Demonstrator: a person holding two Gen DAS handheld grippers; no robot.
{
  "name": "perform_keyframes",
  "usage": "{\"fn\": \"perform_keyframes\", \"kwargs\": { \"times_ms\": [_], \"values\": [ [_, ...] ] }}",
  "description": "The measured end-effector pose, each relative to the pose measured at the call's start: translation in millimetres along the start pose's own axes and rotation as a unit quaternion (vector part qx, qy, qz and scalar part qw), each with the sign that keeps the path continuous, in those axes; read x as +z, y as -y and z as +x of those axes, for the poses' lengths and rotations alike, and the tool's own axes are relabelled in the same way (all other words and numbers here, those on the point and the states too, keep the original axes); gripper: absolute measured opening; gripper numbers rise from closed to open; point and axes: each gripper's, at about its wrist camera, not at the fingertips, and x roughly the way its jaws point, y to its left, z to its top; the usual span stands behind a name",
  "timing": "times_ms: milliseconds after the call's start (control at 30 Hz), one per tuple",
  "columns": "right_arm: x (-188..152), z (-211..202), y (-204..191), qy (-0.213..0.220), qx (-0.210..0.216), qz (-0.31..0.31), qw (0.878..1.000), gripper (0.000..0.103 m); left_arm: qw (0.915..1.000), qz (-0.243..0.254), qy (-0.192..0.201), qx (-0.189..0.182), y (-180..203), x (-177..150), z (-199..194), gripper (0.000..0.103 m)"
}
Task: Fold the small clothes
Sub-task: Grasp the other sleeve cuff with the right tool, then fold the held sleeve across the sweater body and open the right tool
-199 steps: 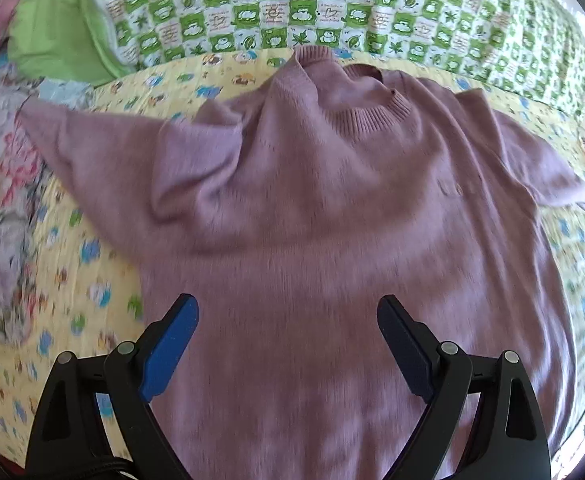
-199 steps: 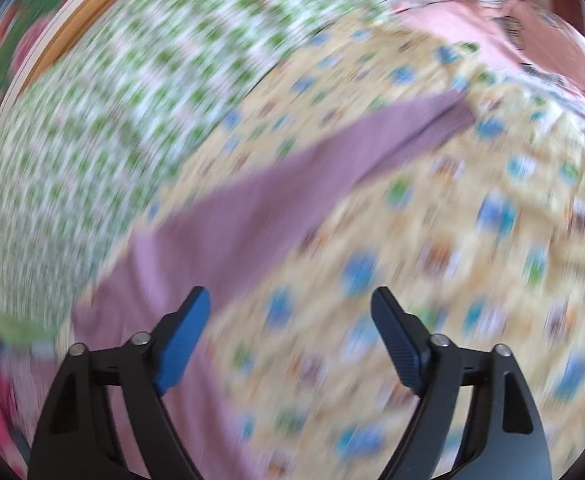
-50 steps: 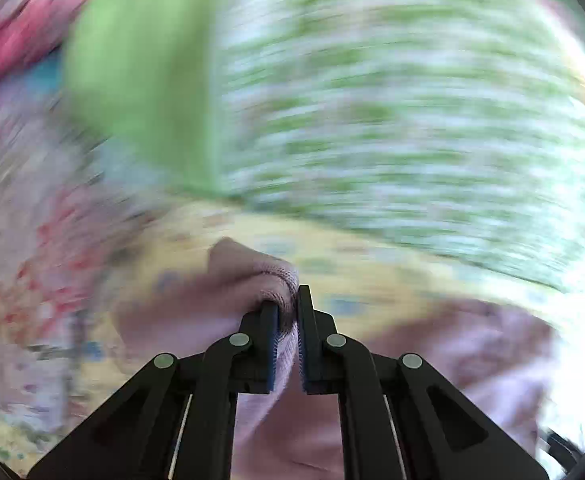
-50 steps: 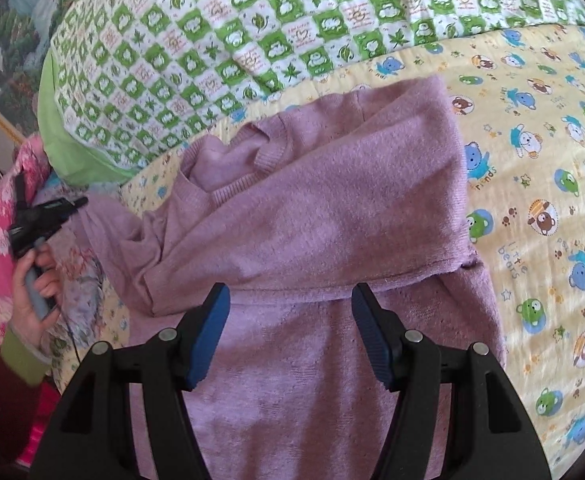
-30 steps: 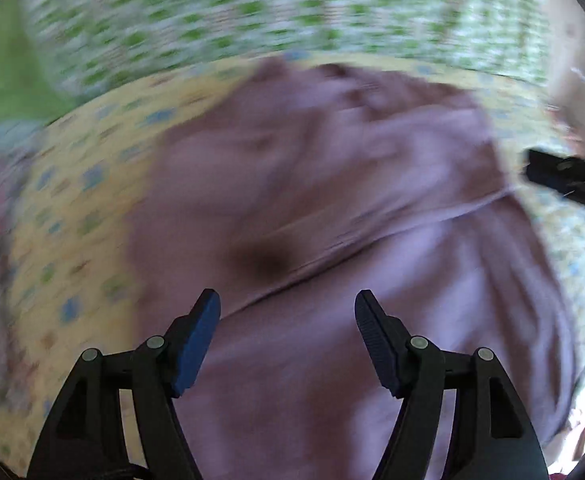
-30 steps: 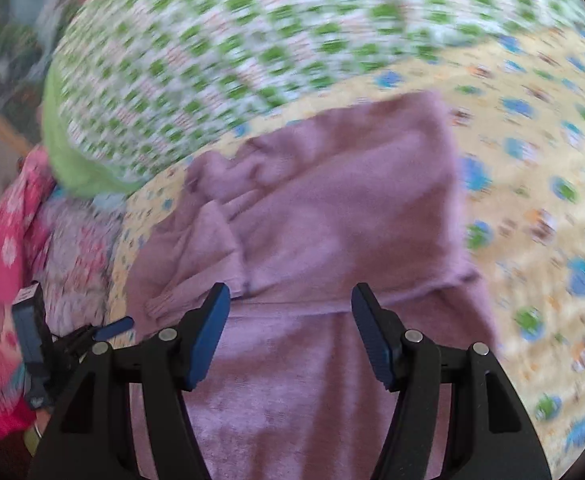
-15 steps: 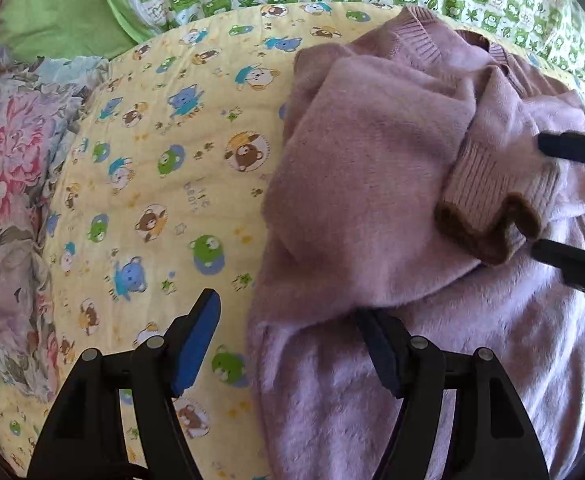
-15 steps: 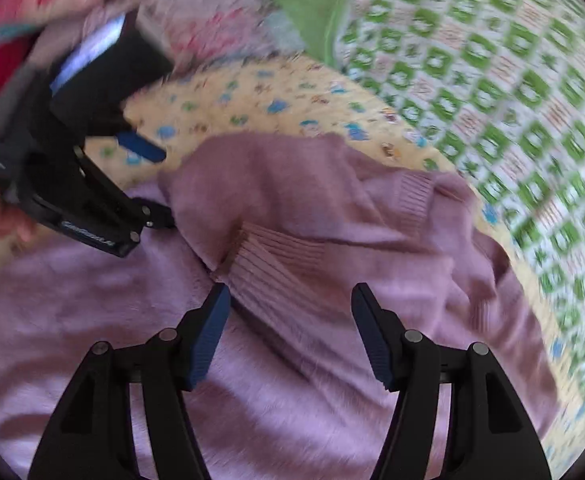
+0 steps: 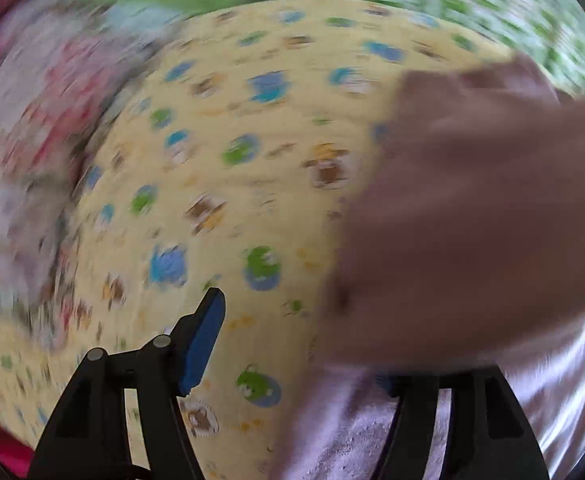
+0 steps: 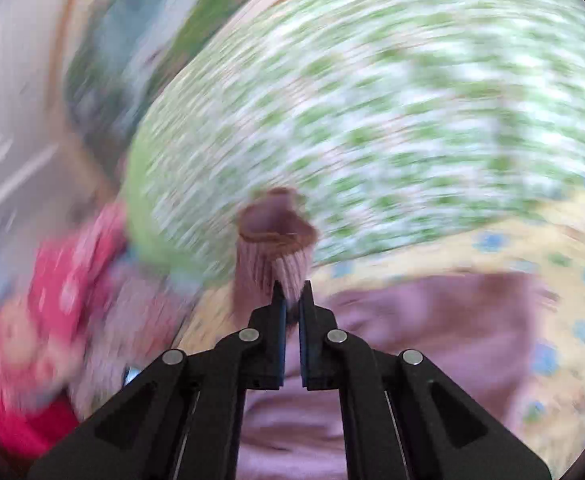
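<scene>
Blurred mauve sweater [image 9: 472,216] covers the left gripper's [image 9: 304,344] right finger

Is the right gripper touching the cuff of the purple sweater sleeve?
Touching. The right wrist view shows the right gripper shut on the ribbed sleeve cuff, fabric pinched between its pads.

Your mauve knit sweater [image 9: 472,208] lies rumpled on the yellow animal-print bedsheet [image 9: 220,168] — blurred, bulked toward the right. One ribbed sleeve cuff [image 10: 276,248] stands lifted, its brown-edged mouth open upward, pinched between your right gripper's [image 10: 291,300] fingers.
</scene>
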Motion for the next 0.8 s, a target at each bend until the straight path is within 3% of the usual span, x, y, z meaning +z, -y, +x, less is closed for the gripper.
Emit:
{"fn": "perform_keyframes", "kwargs": {
  "times_ms": [100,200,367,467,600,700,800],
  "values": [
    [-36,9,57,-0.053,-0.058,0.053,0.995,0.005,0.9994,-0.031,0.007,0.010,-2,-14,-3,0.068],
    [-56,14,77,-0.083,-0.075,0.059,0.992,0.005,0.9990,-0.040,0.005,0.020,-1,-21,2,0.068],
    [-44,7,58,-0.057,-0.046,0.015,0.997,0.005,0.9973,-0.071,0.013,0.009,-13,-18,-4,0.068],
    [-55,12,63,-0.100,-0.096,-0.010,0.990,0.005,0.9978,-0.066,0.003,0.006,-12,-20,-1,0.068],
    [-80,5,76,-0.171,-0.189,-0.027,0.967,0.011,0.9993,-0.038,-0.007,-0.001,-11,-36,-4,0.069],
    [-78,-13,67,-0.161,-0.234,-0.045,0.958,0.023,0.9989,-0.036,-0.016,-0.025,-19,-50,-16,0.069],
    [-63,-16,38,-0.130,-0.185,-0.059,0.972,0.024,0.9968,-0.039,-0.015,-0.068,-29,-63,-40,0.068]
  ]
}}
